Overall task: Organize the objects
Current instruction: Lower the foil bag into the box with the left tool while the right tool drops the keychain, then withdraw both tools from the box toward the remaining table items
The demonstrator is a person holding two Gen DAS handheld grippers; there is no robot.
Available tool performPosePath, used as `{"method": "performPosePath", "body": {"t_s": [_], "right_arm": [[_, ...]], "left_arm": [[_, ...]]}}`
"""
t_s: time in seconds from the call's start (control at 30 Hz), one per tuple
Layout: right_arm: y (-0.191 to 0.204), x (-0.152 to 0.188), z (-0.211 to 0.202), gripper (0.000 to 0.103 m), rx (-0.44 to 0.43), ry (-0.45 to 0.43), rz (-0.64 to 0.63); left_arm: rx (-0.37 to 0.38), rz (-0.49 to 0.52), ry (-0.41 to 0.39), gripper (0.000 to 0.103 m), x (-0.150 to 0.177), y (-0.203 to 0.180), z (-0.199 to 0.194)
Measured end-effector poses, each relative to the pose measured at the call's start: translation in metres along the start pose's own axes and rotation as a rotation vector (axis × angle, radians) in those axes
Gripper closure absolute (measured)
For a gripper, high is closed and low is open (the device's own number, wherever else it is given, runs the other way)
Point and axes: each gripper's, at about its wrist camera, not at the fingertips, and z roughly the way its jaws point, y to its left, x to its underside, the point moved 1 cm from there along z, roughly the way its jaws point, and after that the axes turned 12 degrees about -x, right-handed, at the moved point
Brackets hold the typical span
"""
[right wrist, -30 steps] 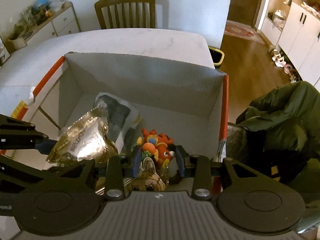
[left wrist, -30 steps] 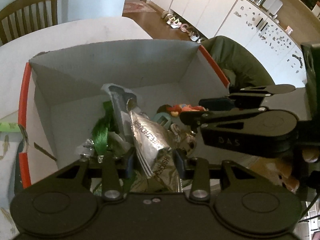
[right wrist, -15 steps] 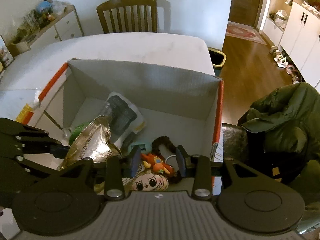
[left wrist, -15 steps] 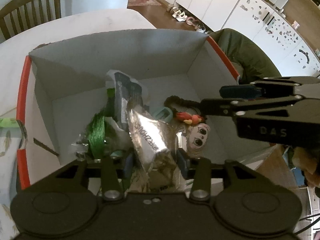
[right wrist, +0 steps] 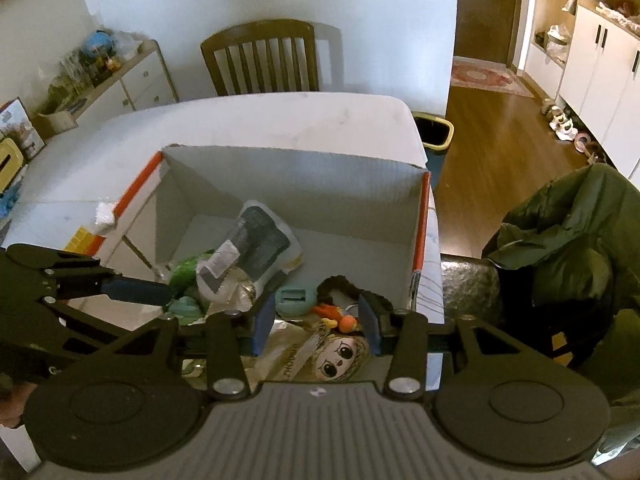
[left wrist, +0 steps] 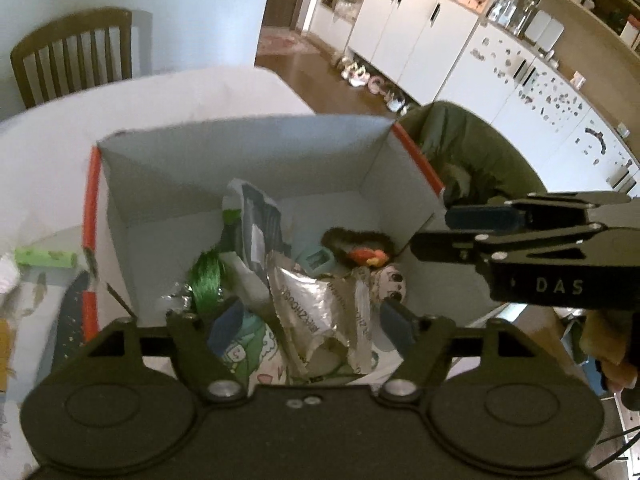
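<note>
An open cardboard box with orange edges stands on the white table. Inside lie a silver foil packet, a grey pouch, green ribbon, a teal piece, a dark hair band and a doll with an orange toy. My left gripper hangs over the packet, jaws opening, pads clear of it. My right gripper hovers over the doll, jaws opening, nothing gripped. The right gripper reaches in from the right side.
A wooden chair stands behind the table. A green jacket is draped to the right of the box. A green tube lies on the table left of the box. White cabinets and a bin lie beyond.
Both grippers have lifted away from the box and their jaws have spread. The foil packet has left the left jaws and the doll the right jaws; both now lie in the box.
</note>
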Motion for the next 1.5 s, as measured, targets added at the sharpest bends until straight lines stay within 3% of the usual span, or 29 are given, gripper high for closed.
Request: {"method": "performPosePath", "body": {"t_s": [0.23,0.33,0.5,0.73,0.87,1.07,1.5], "right_arm": [[0.018,0.003,-0.023,0.058,-0.019,-0.052,0.000],[0.026,0.006,-0.034,0.051,-0.028,-0.077,-0.002],[0.041,0.010,-0.047,0.050,-0.034,-0.113,-0.003],[0.069,0.014,-0.055,0.035,-0.039,-0.156,0.012],[0.089,0.014,-0.054,0.031,-0.052,-0.173,0.018],[0.122,0.013,-0.047,0.018,-0.095,-0.193,0.013],[0.198,0.009,-0.008,0.010,-0.110,-0.181,0.028]], "left_arm": [[0.008,-0.015,-0.087,0.025,0.004,0.007,-0.040],[0.008,-0.022,-0.129,0.023,0.006,0.015,-0.059],[0.011,-0.050,-0.170,0.020,0.011,0.033,-0.084],[-0.002,-0.078,-0.221,0.011,0.025,0.064,-0.111],[-0.033,-0.072,-0.249,0.003,0.033,0.085,-0.125],[-0.060,-0.094,-0.237,0.000,0.047,0.127,-0.132],[-0.120,-0.149,-0.252,0.000,0.076,0.213,-0.136]]}}
